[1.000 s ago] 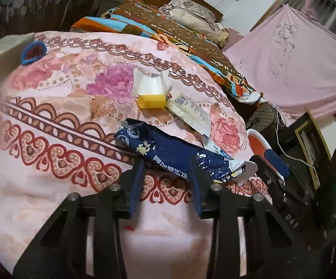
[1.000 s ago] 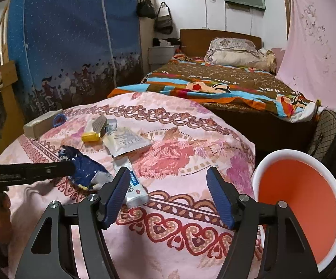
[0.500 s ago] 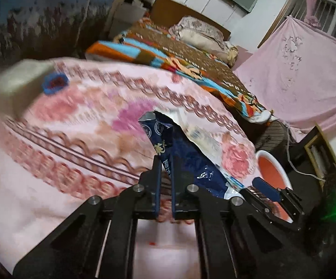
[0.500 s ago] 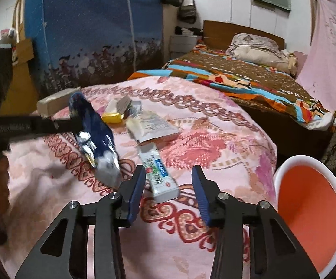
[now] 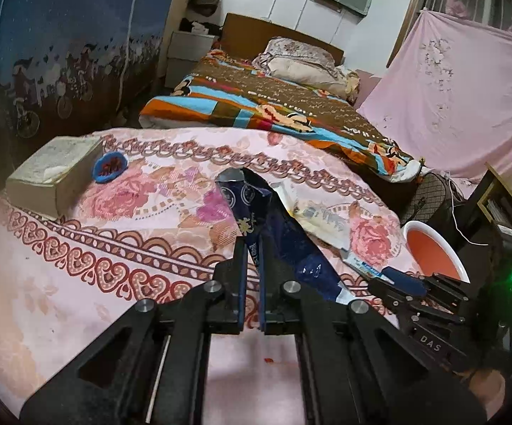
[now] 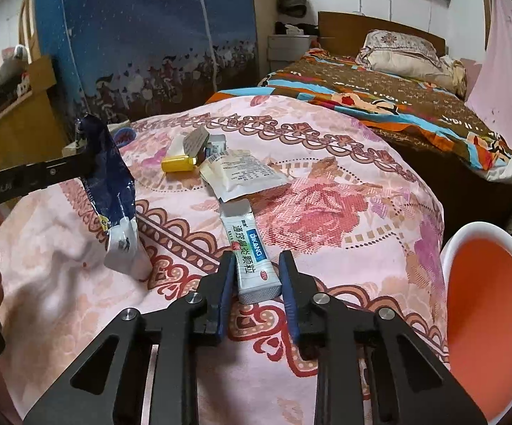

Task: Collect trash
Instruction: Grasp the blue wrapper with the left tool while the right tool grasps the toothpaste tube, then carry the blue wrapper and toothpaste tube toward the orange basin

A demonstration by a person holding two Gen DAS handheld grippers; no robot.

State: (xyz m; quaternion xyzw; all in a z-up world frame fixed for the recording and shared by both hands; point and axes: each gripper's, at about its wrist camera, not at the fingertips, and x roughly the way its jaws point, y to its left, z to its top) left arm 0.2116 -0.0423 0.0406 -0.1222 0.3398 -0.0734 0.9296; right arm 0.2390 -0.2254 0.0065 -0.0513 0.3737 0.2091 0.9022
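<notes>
A second before, the dark blue wrapper [image 5: 273, 226] lay flat on the flowered pink cloth [image 5: 79, 269] of the counter, between the spread fingers of the left tongs [image 5: 251, 248]. Now these tongs were pressed together on it, and the wrapper hung clear of the cloth, only its white lower end near the surface in the right wrist view. So the first piece of trash was secured.

The right tongs [image 6: 257, 276] had just been closing around the white sachet with blue print [image 6: 252, 258], which lay between the two fingers. A small gap still showed at both sides, so I judged that the pads did not press it yet.

The orange bin with white rim [image 6: 485, 304] stood just beside the counter edge, on the right. A yellow small bottle [image 6: 178, 163] and a larger white packet [image 6: 241, 173] remained on the cloth, further back. The task was therefore in its early part: one item lifted, one nearly gripped, nothing yet in the bin as far as I could see.
</notes>
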